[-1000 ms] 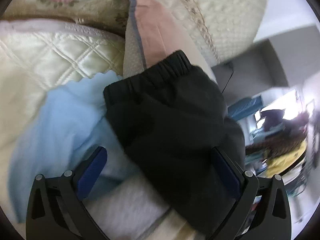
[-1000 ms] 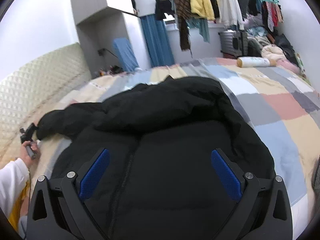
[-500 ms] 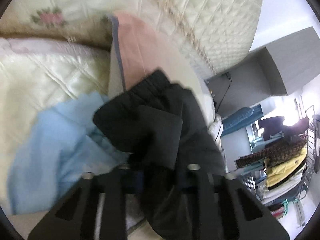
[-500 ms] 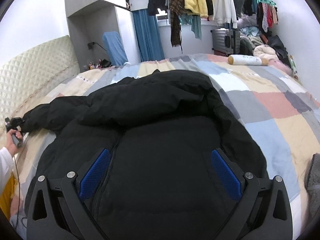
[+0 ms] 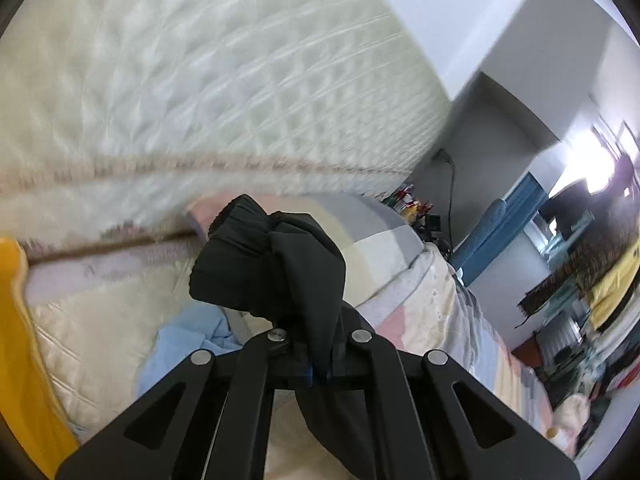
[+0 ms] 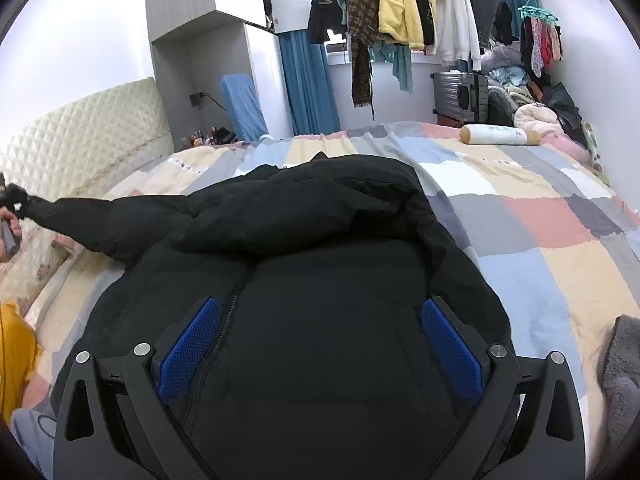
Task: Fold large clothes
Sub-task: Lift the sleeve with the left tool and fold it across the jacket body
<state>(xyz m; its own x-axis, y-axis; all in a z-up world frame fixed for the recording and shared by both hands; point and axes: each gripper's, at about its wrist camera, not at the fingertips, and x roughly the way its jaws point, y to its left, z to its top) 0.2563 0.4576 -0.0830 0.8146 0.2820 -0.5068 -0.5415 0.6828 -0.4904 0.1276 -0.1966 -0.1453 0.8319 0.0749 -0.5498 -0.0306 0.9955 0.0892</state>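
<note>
A large black puffer jacket (image 6: 320,280) lies front up on the patchwork bed cover (image 6: 540,216), its hood bunched at the far end. My right gripper (image 6: 320,356) is open and hovers just above the jacket's body, beside the zip. My left gripper (image 5: 318,364) is shut on the black sleeve cuff (image 5: 256,256) and holds it lifted off the bed. In the right wrist view the sleeve (image 6: 100,216) stretches out to the far left, where the left gripper (image 6: 10,200) pinches its end.
A quilted cream headboard (image 5: 224,92) and cream pillows (image 5: 100,328) lie at the bed's left end, with a light blue cloth (image 5: 188,340). A clothes rack (image 6: 420,4), suitcase (image 6: 460,96) and roll pillow (image 6: 496,136) stand beyond the bed. A grey fleece item (image 6: 620,368) lies at right.
My left gripper closed on the sleeve cuff and lifted it up off the bed, pulling the sleeve taut. My right gripper stayed open and rose slightly over the jacket.
</note>
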